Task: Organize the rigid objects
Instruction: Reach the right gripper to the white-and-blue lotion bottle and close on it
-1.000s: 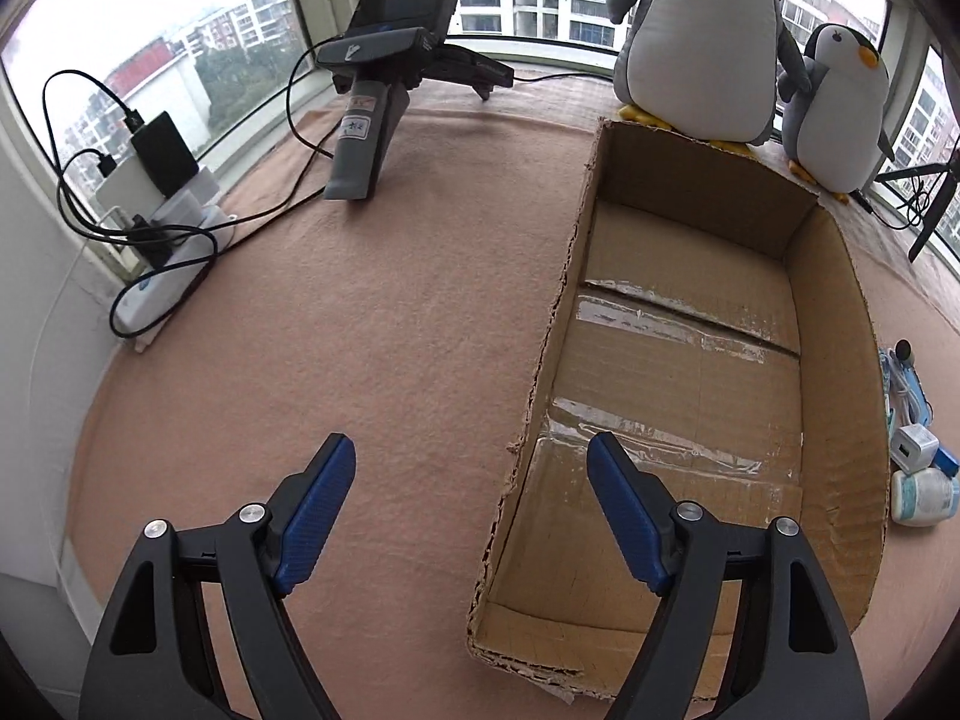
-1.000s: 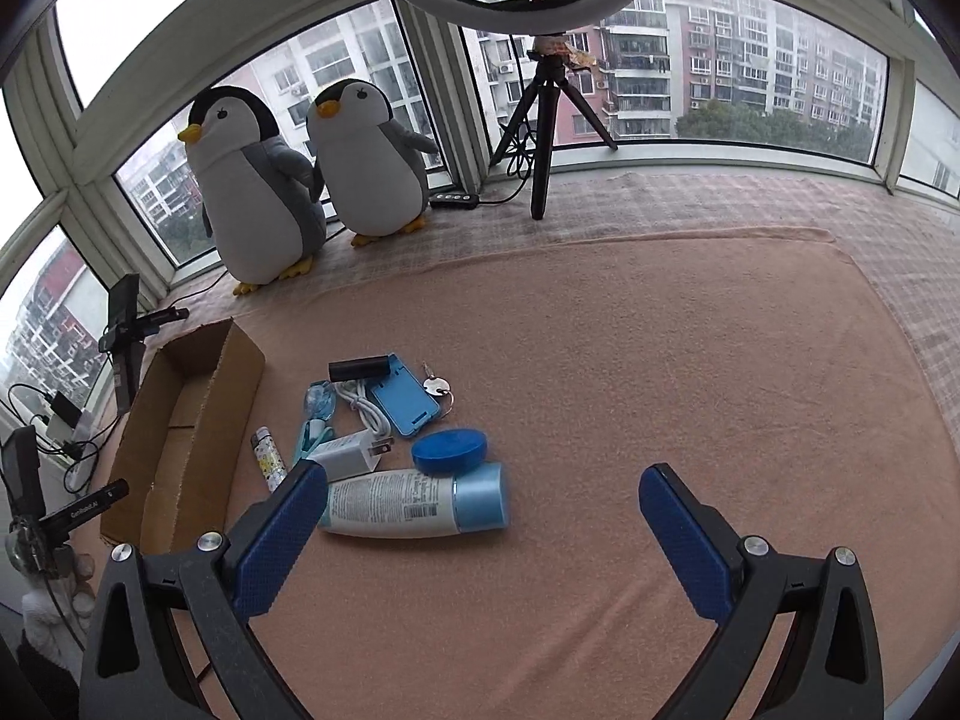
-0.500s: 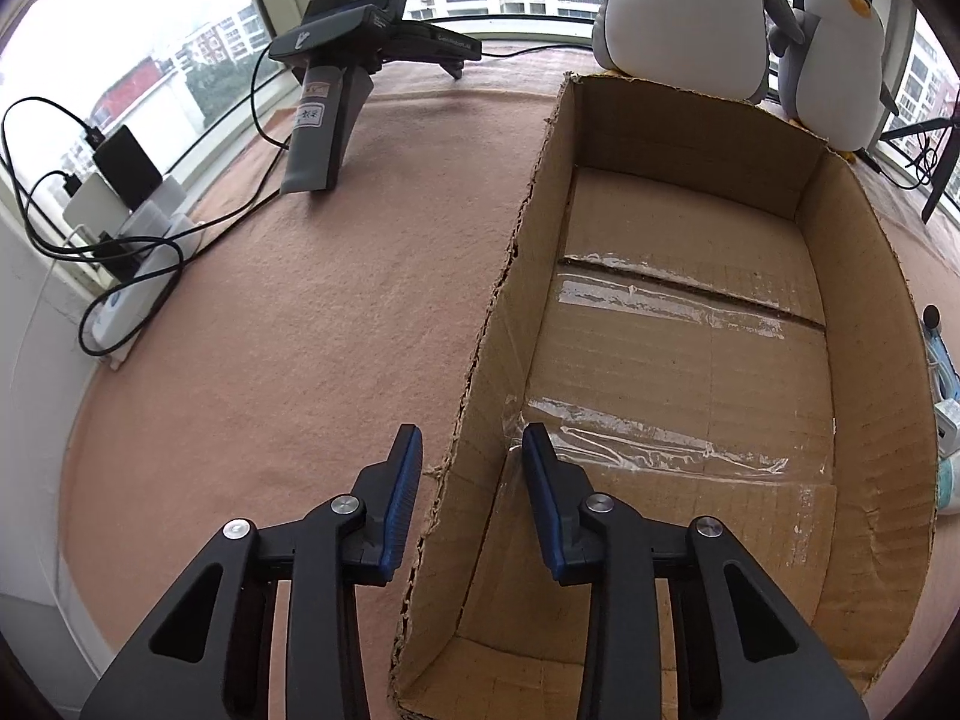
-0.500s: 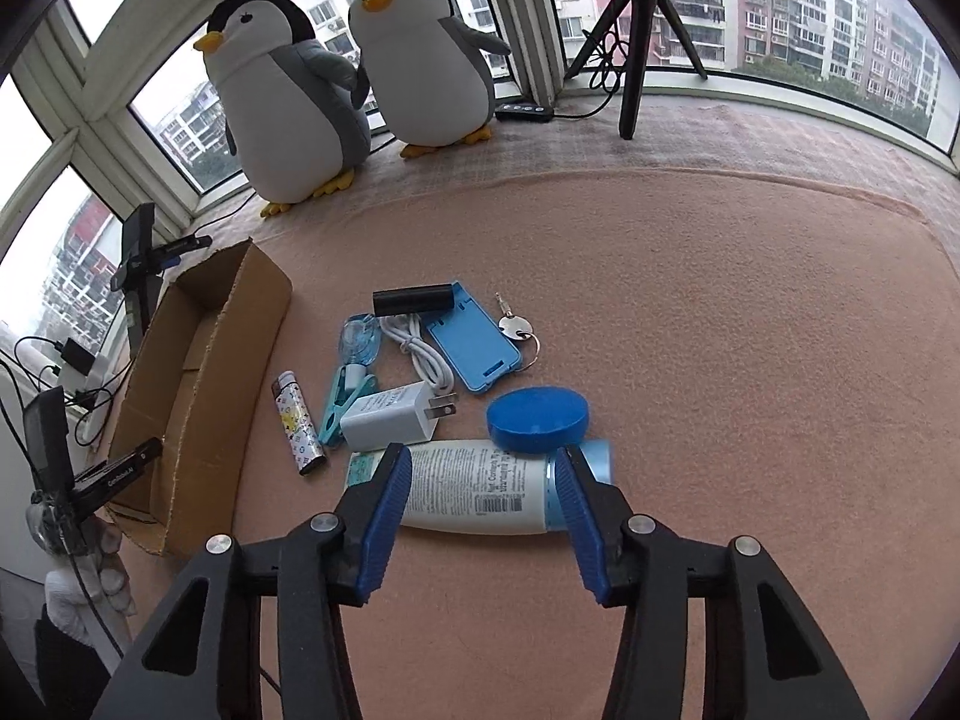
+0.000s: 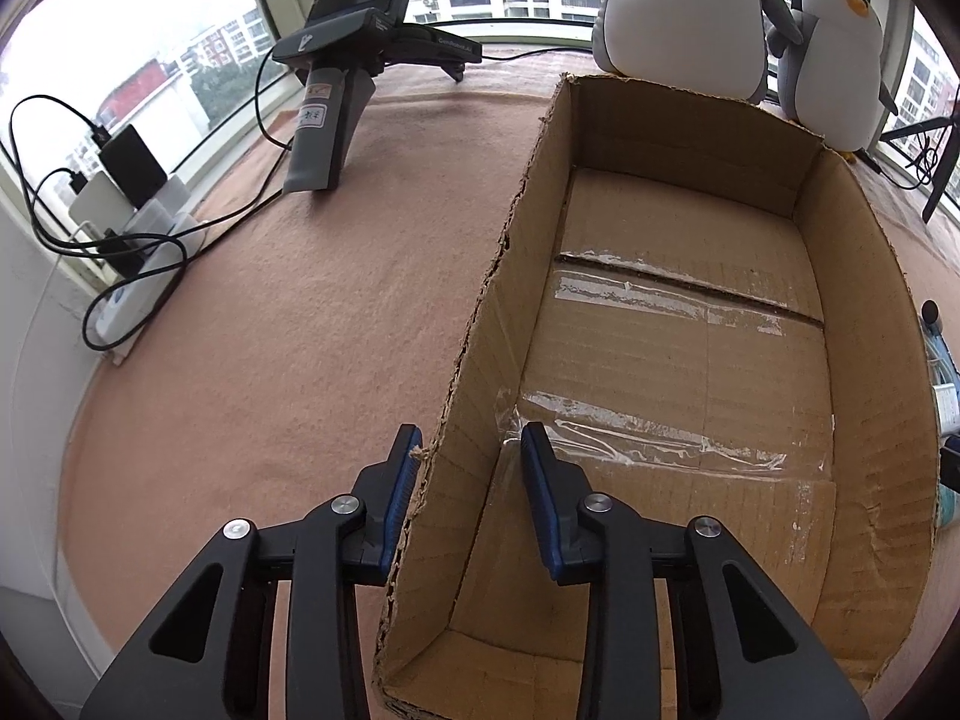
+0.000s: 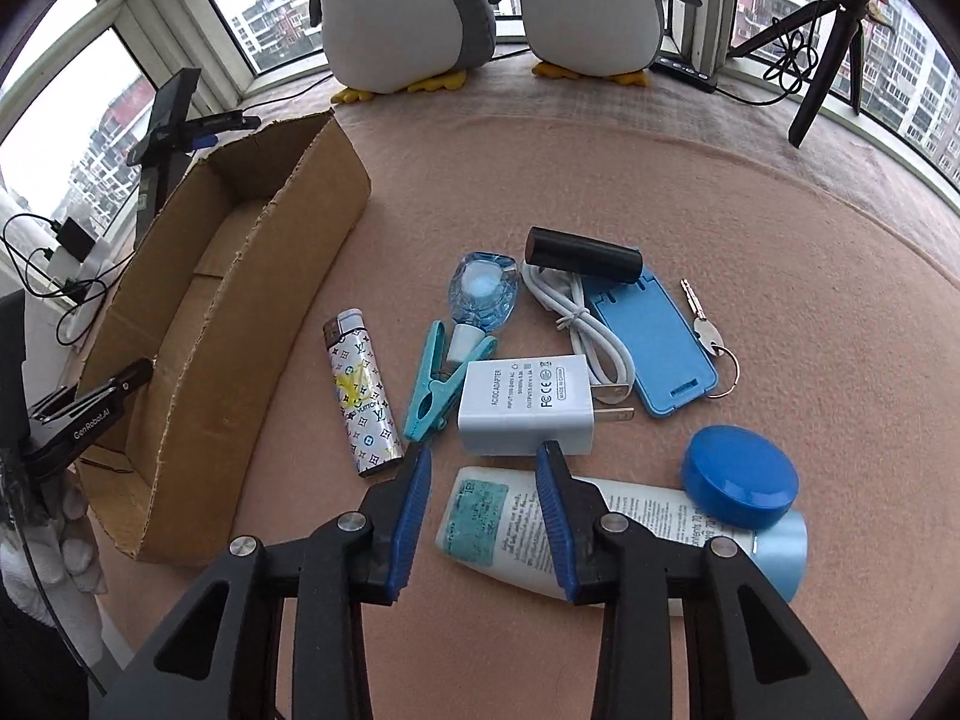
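Note:
An empty cardboard box lies open on the tan mat; it also shows in the right wrist view. My left gripper straddles the box's left wall near its front corner, one finger outside, one inside, narrowly open. My right gripper is narrowly open, just above the flat end of a white lotion tube. Beyond it lie a white power adapter, a patterned lighter, a teal clip, a blue round lid, a blue phone stand, a white cable, a black cylinder and a key.
Two plush penguins stand at the window behind the box. A black device on a stand and a power strip with chargers and cables are left of the box. A tripod stands at the far right.
Both grippers have narrowed from wide open. The left moved onto the box's left wall. The right moved down and forward to the lotion tube's end.

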